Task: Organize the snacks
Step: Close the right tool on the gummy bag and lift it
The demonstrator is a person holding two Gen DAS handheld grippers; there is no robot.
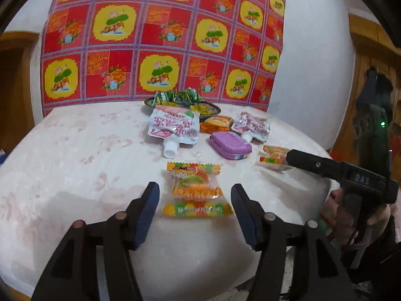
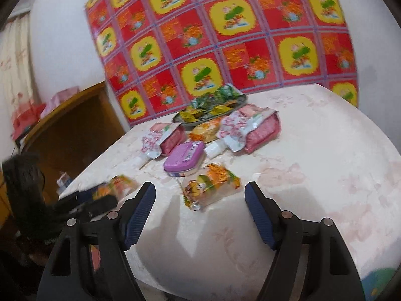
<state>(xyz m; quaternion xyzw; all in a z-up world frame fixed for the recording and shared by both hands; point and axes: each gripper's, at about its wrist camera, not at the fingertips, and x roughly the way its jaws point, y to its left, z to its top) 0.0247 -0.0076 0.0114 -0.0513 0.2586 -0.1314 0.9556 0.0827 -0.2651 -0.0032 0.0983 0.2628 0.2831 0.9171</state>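
The left gripper [image 1: 195,205] stands half open around the clear orange gummy-candy packet [image 1: 194,188], low centre; its pads look clear, though blur hinders. Centre it, then close gently. The right gripper [image 2: 200,213] gapes empty.

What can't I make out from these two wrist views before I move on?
- Dark oval plate, left wrist view: most of its surface is hidden by green and yellow snack packets; packet count unclear.
- Orange gummy packet, left wrist view: partly hidden behind the right tool's black finger.
- Left tool, right wrist view: blurred; grip unreadable.
- Lettering on the purple rectangular tin: too small.
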